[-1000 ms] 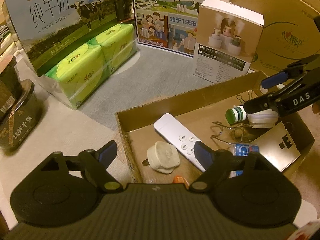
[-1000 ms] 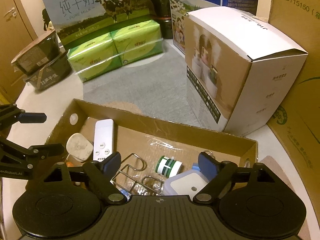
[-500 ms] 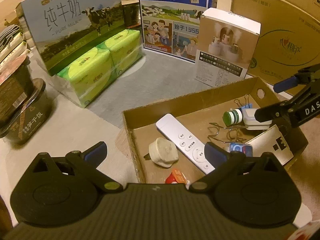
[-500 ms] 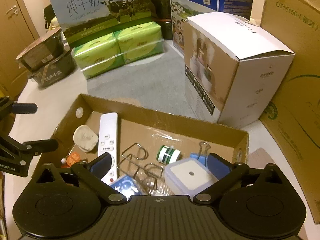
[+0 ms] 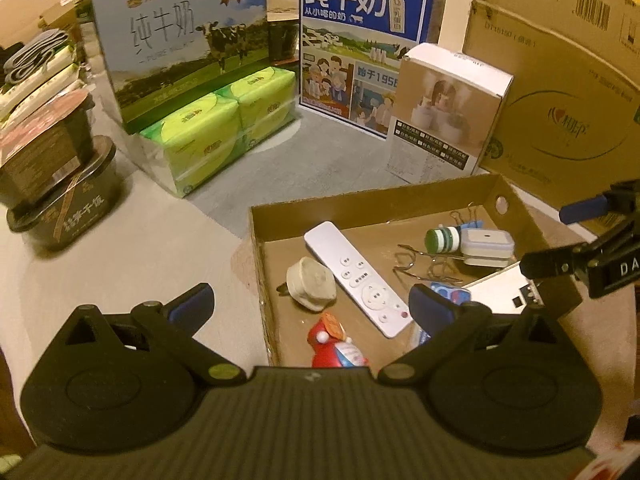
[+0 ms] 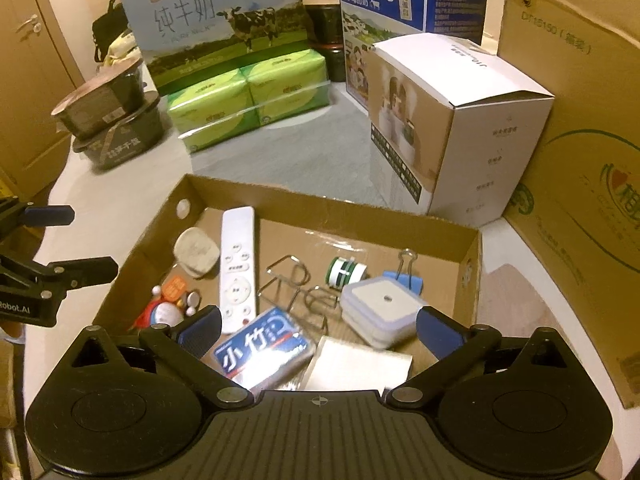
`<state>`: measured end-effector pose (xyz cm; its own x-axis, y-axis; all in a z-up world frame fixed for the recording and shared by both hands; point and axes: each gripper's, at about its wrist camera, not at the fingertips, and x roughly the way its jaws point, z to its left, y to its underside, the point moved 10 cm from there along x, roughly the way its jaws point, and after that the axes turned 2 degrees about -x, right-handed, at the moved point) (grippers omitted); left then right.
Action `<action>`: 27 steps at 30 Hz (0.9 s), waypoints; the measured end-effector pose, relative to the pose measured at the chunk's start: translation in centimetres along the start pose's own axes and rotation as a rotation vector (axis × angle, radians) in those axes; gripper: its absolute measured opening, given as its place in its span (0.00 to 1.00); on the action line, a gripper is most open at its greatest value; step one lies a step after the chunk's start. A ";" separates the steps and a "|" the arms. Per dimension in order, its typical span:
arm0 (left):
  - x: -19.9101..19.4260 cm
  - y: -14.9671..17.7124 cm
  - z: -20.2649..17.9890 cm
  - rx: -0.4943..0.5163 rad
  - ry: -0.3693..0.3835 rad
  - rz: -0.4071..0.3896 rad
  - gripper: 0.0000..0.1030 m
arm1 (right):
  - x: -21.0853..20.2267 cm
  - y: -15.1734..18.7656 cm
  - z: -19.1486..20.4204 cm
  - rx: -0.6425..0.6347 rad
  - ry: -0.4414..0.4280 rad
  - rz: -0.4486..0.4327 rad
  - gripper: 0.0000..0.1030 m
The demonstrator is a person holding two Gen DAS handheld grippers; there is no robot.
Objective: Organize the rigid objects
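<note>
An open cardboard tray (image 5: 360, 204) (image 6: 332, 208) holds a white remote (image 5: 356, 276) (image 6: 238, 268), a pale plug (image 5: 312, 284) (image 6: 196, 248), a red toy (image 5: 336, 346) (image 6: 168, 304), a green-capped bottle (image 5: 442, 238) (image 6: 346, 272), a white square case (image 5: 486, 244) (image 6: 380, 308), wire hooks (image 6: 296, 284), a blue binder clip (image 6: 404, 276), a blue packet (image 6: 264, 344) and a white card (image 6: 356, 368). My left gripper (image 5: 310, 306) (image 6: 86, 240) hangs open over the tray's left end. My right gripper (image 6: 320, 330) (image 5: 556, 236) hangs open over its right end. Neither holds anything.
Behind the tray stand two milk cartons (image 5: 180, 40) (image 5: 360, 40), green tissue packs (image 5: 216, 132), and a white humidifier box (image 6: 460, 128). A big cardboard box (image 6: 580, 160) walls the right. Stacked black bowls (image 5: 52, 176) sit at the left.
Both grippers opened wider, then drew back and up from the tray. More of the tray's contents show now, including the red toy and the blue packet.
</note>
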<state>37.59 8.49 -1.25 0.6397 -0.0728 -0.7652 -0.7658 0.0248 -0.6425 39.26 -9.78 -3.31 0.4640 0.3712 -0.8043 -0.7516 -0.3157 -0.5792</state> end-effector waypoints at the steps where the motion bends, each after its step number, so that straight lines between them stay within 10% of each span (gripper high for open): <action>1: -0.3 0.1 -0.1 -0.006 0.002 -0.002 1.00 | -0.3 0.2 0.1 0.004 -0.001 -0.003 0.99; 27: -8.5 7.8 -4.9 -0.112 0.021 -0.075 0.99 | -8.8 9.7 2.5 0.131 0.007 -0.121 0.99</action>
<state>25.88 4.46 0.47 0.6944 -0.0913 -0.7137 -0.7195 -0.0933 -0.6882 26.69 -13.92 -1.55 0.5573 0.3934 -0.7312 -0.7446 -0.1528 -0.6498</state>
